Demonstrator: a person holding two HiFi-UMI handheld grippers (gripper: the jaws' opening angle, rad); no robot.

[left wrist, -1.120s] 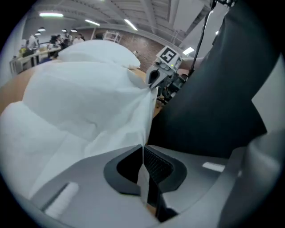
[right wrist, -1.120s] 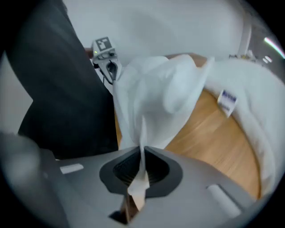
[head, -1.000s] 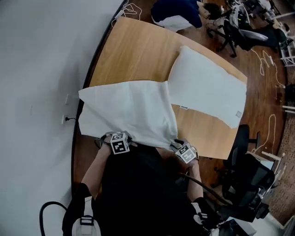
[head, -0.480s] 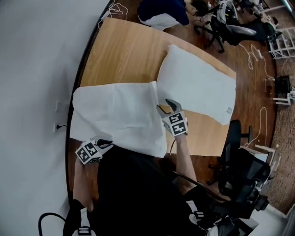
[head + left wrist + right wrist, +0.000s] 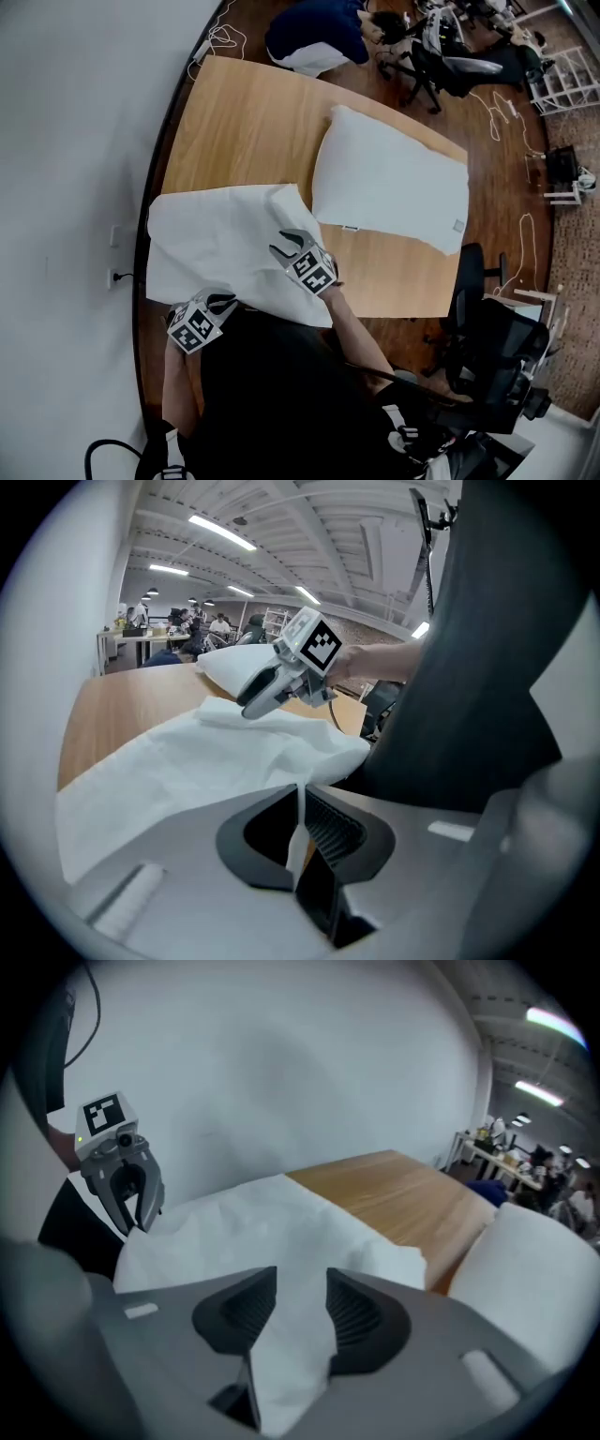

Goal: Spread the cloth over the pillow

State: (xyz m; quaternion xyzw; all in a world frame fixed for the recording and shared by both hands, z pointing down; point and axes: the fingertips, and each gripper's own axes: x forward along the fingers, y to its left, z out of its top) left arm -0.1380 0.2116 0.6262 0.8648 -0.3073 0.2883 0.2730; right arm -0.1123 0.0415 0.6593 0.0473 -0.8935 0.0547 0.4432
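1. I am counting one cloth, one pillow, one worktop and two claws, one in each of my hands.
2. The cloth is lying on the near left part of the worktop, mostly flat. Its near edge is reaching the worktop's near rim just in front of me. In the head view its longer side is running left to right.
3. The pillow is lying bare on the right part of the worktop, apart from both claws. Its long axis is running across from left to right, slanting slightly toward me at the right end. Its near left corner is sitting just beside the cloth's far right corner, which is rumpled and raised a little.
4. My left claw is pinching the cloth's near edge, with the jaws closed tight on a thin fold of the fabric.
5. My right claw is pointing down over the cloth near its far right corner. Its jaws have just been closing and are standing partway apart. The cloth is showing in the gap, and the pads are not pressing it.
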